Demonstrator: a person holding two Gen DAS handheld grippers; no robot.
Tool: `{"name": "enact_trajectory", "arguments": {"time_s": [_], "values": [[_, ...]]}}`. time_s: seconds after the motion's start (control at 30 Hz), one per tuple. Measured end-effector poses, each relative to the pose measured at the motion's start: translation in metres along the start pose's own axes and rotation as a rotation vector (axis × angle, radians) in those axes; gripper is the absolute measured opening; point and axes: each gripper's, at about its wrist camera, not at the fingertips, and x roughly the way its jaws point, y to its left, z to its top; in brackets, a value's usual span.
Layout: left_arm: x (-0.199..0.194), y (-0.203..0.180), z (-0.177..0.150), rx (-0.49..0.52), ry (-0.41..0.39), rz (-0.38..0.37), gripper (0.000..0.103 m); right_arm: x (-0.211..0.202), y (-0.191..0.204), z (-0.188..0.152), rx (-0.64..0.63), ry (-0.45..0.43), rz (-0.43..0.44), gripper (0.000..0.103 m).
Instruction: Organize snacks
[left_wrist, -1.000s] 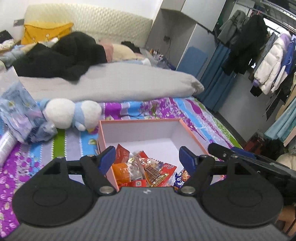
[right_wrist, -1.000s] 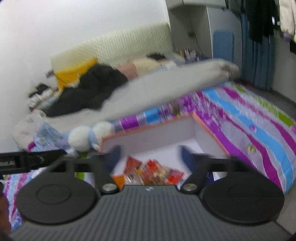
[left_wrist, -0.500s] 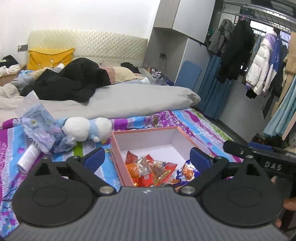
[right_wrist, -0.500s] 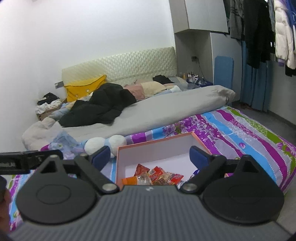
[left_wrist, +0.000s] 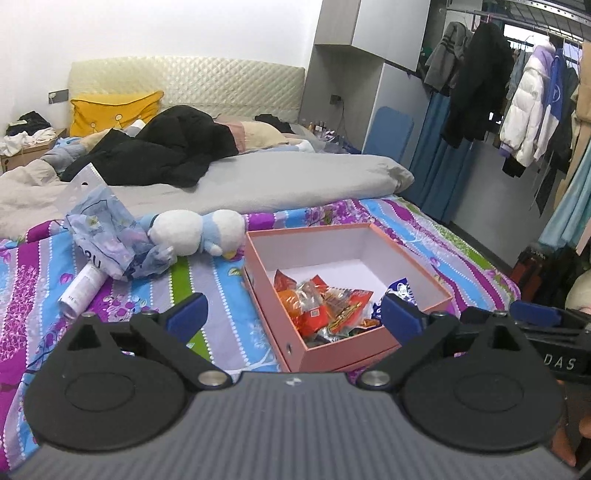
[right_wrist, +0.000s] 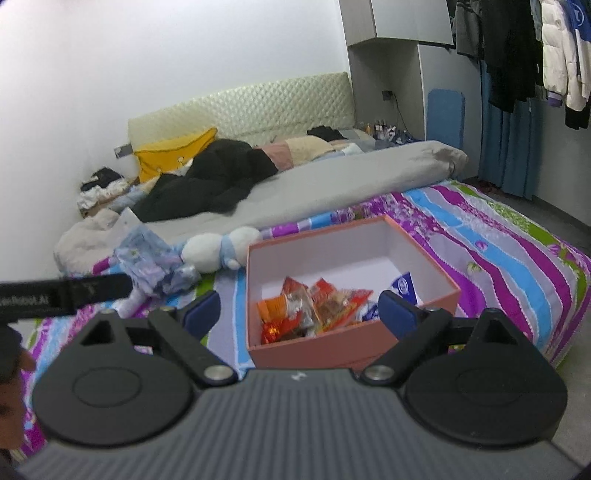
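One pink box (left_wrist: 373, 347) of snack packets (left_wrist: 325, 306), two empty spread claws

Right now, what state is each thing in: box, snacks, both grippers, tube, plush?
box: open, no lid on, sitting on the bed
snacks: piled in the box's near end
left gripper: jaws open, holding nothing
right gripper: jaws open, holding nothing
tube: lying on its side
plush: lying on its side
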Motion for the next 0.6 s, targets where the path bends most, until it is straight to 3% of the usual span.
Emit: {"name": "enact_trajectory", "arguments": {"time_s": [0.3,0.6], "values": [[-0.001,0.011,-0.007,-0.043,-0.004,0.030,0.101,-0.003,-0.003,-0.013,0.020,0.006,0.015,0.094],[-0.002,0.008,-0.004,-0.013,0.000,0.041,0.101,-0.005,-0.005,-0.011,0.024,-0.018,-0.002,0.094]]}}
